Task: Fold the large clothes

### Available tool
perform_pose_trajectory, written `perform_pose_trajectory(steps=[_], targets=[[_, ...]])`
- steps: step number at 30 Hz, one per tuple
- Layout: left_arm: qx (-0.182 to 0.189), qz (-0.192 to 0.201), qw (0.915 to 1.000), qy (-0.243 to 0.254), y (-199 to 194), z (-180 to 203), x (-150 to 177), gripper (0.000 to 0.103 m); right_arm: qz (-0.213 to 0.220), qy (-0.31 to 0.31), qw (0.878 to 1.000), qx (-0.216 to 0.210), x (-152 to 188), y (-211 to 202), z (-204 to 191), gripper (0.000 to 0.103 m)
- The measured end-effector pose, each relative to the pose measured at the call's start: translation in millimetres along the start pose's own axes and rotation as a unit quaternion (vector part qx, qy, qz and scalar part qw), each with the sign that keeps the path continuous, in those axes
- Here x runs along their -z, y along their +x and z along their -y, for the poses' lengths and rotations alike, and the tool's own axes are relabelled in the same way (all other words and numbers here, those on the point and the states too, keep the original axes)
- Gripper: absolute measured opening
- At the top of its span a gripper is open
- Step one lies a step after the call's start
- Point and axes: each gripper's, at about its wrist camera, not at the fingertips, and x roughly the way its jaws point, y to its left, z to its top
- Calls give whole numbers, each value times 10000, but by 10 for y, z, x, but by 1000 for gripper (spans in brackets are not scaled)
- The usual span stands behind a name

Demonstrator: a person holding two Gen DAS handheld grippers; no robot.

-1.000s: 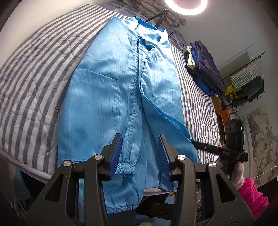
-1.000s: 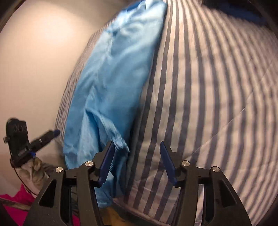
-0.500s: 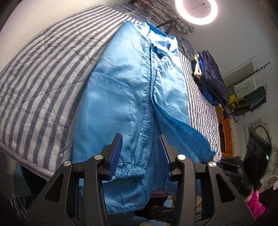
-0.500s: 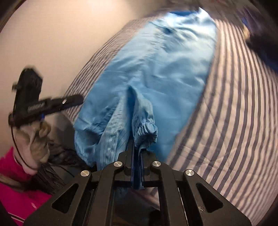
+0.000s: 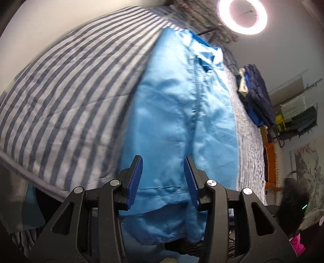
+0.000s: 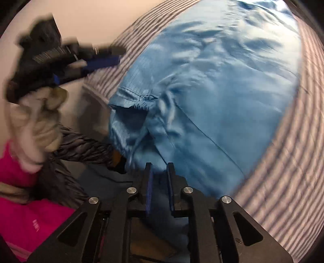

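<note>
On the bed: a light blue jacket (image 5: 178, 113) is laid lengthwise, collar at the far end, hem hanging over the near edge.
Jacket fabric: thin, smooth, faintly glossy cloth with a fine grid weave, seen in the right wrist view (image 6: 212, 85); it is rippled by shallow wrinkles.
Jacket shape: a straight stitched front placket runs from collar to hem; the collar is folded open, showing a darker blue lining.
Sleeve cuff: a gathered, elasticated cuff (image 6: 145, 99) is bunched near the jacket's lower corner, puckered into small pleats.
Bedcover: a quilted cover (image 5: 66, 97) in grey and white stripes, soft and slightly puffed; it is blurred at its edges.
Left gripper (image 5: 163, 178): black plastic frame with ribbed blue pads; its jaws are held partly apart above the hem, and nothing is pressed between them.
Right gripper (image 6: 159, 186): its narrow-set jaws are opening; blue cloth is seen in the slim gap, but whether it is pinched cannot be told.
Person: a pale fuzzy glove (image 6: 38, 125), a dark quilted sleeve and pink clothing are seen beside the left gripper's handle.
Ring light (image 5: 242, 15): a round glowing hoop above the bed's far end.
Dark clothes (image 5: 257, 95): a navy padded pile at the bed's right side.
</note>
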Motion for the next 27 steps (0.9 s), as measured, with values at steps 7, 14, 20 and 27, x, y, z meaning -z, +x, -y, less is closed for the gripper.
perform_pose_trajectory(steps=[7,14,20,27], targets=[[-297,-392,9979,-427,195,-415,131,59,558,1621,9851,106,89,-174,642,52],[-269,-439,9985,-162,304,-405,187,59,314,2074,9772,-328,65,225,730,52],[-106,-548,9984,9,424,-324,179,5,156,1920,9806,-372,5,296,619,6],[-233,-342,9989,240,280,-286,186,3,117,1739,9846,131,173,-45,664,2]])
